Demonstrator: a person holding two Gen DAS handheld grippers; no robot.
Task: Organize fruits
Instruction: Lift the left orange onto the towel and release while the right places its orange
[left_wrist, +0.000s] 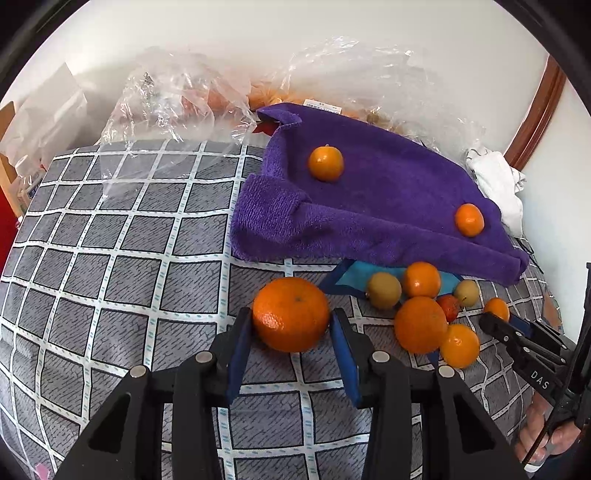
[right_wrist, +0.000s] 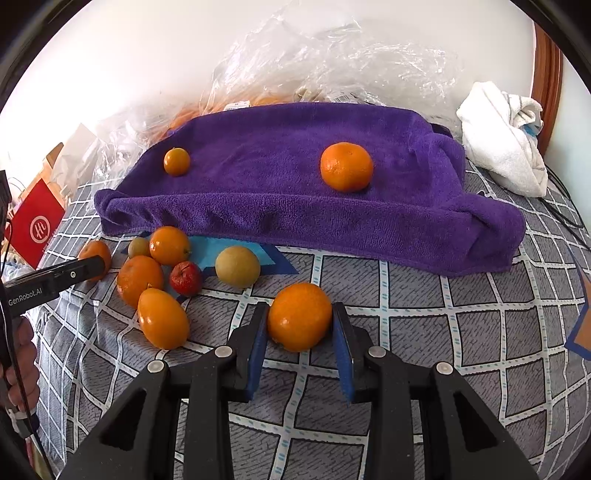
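Left wrist view: the left gripper (left_wrist: 291, 328) clamps a large round orange (left_wrist: 291, 314) at lower centre, on the grey checked cloth (left_wrist: 110, 258).

Right wrist view: the right gripper (right_wrist: 300, 325) grips a smaller orange (right_wrist: 299, 316) at lower centre, below the purple towel (right_wrist: 295, 206).

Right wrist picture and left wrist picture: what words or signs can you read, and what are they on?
"GenRobot.AI": on the side of the left gripper, in the right wrist view.
"DAS": on the black body of the right gripper, in the left wrist view.
A white round sign like "Ht": on the red box.
White sticker labels on the plastic bags behind the purple towel: too small and blurred to read.
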